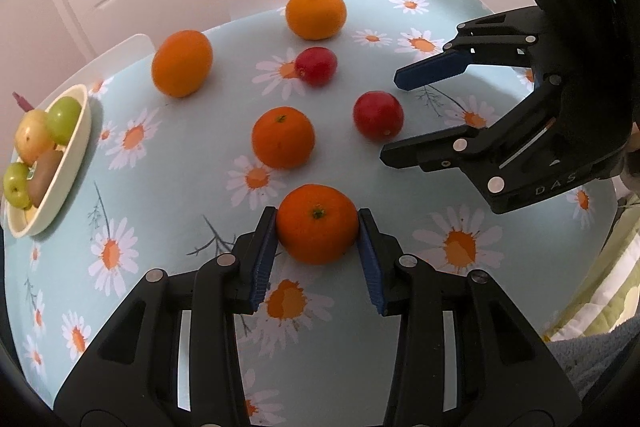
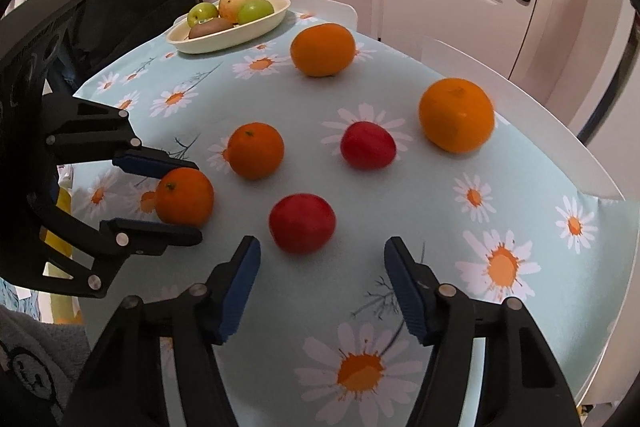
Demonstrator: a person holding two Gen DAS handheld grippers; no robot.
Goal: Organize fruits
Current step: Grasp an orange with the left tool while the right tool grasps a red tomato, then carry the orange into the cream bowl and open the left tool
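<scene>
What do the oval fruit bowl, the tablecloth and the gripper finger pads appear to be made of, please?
Oval bowl: cream, smooth with a soft sheen, probably ceramic or melamine; the look leaves it open.
Tablecloth: pale blue daisy print lying flat and wrinkle-free, likely coated fabric or vinyl.
Finger pads: blue, matte, finely ribbed, seemingly rubber or soft plastic on black rigid plastic fingers.

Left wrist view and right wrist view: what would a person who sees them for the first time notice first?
First, the left gripper closed around a tangerine on the daisy tablecloth. Next, the open right gripper just short of a red fruit. Then the cream bowl of green and yellow fruit at the table's far edge.
</scene>
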